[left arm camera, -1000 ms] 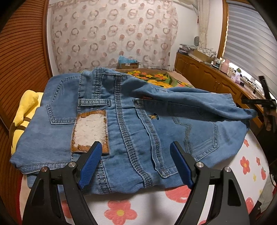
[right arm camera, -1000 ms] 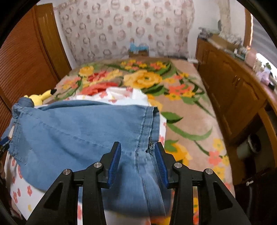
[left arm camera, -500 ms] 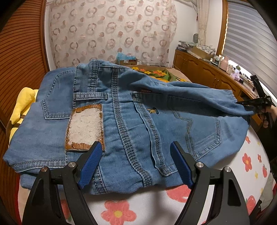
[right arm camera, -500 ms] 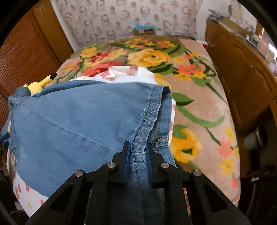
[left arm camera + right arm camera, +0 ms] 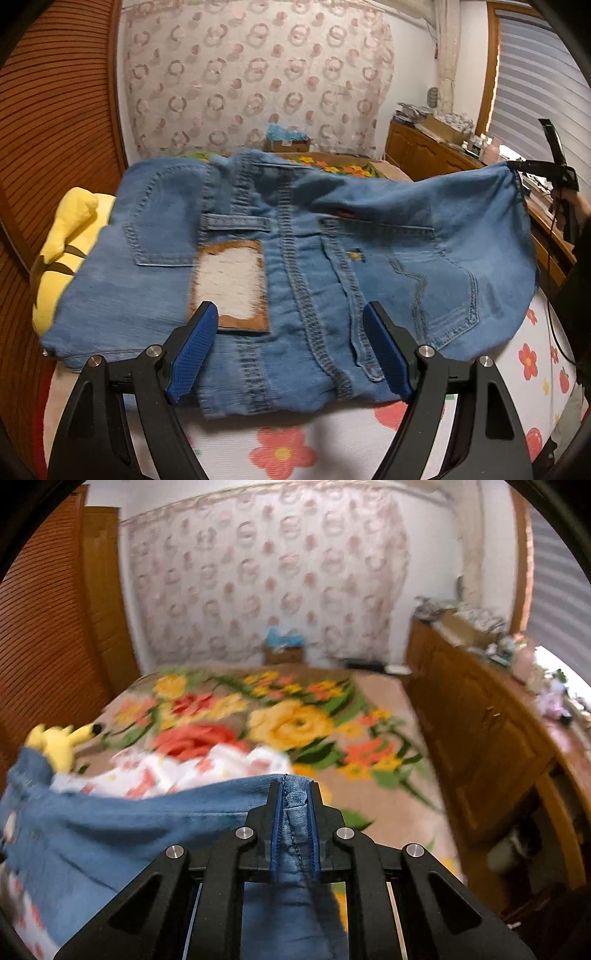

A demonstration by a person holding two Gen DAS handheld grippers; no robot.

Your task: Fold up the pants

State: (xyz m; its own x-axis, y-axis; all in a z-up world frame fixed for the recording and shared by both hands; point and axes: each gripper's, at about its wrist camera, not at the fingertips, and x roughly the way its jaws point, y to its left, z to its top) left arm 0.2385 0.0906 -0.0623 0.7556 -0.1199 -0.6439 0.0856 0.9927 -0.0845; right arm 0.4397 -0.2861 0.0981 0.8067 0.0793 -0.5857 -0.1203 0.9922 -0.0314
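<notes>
Blue denim pants lie folded on a white floral sheet, seat side up, with a brown-edged patch by the waistband. My left gripper is open and empty, its blue pads just above the near hem. My right gripper is shut on the pants' leg end and holds it lifted above the bed. It also shows in the left wrist view at the far right, raising that corner of the denim.
A yellow plush toy lies against the pants' left side, also seen in the right wrist view. A flowered blanket covers the far bed. A wooden cabinet with clutter runs along the right. A wooden slatted wall is at the left.
My right gripper has shut on the leg end and lifted it upward. The right corner of the pants has risen. My left gripper stays open, with the view shifted slightly.
</notes>
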